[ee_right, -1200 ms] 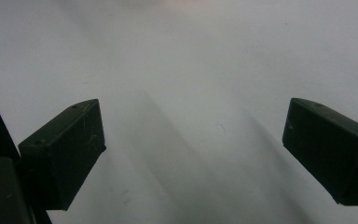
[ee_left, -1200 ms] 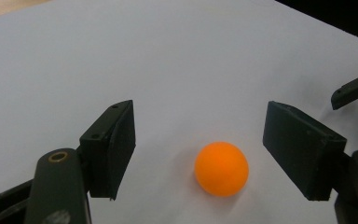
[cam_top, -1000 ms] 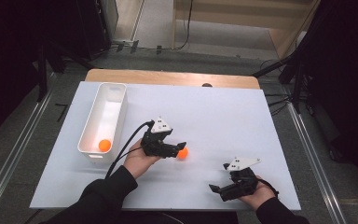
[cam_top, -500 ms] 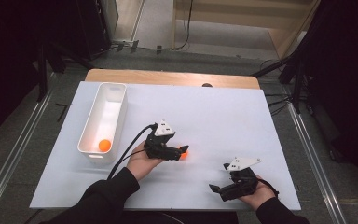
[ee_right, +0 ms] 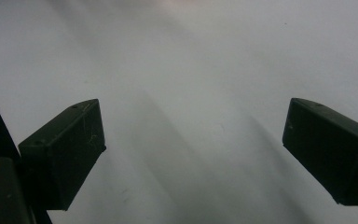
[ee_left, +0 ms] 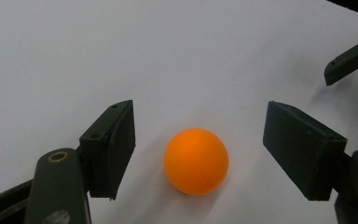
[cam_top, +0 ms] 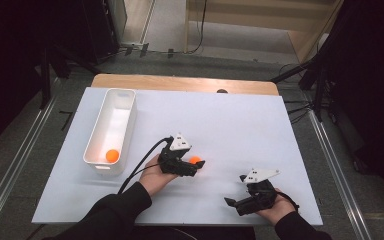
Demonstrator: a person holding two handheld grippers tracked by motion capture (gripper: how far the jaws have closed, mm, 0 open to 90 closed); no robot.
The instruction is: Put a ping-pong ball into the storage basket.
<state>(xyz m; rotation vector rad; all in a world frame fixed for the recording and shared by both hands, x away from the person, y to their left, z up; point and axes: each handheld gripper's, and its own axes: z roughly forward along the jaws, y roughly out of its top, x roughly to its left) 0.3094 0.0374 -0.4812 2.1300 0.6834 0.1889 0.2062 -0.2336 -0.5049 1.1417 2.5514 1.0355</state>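
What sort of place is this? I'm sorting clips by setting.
Likely a lab recording setup: a white table on a bare floor, stands and cables around it, a bin and orange ball as props.

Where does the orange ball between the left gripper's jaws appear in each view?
High view: orange ball lies just below centre, at the left gripper tips.
Left gripper view: ball lies low centre, apart from both pads.
Right gripper view: only white table beyond the jaws.
Shared landmark: the white table.
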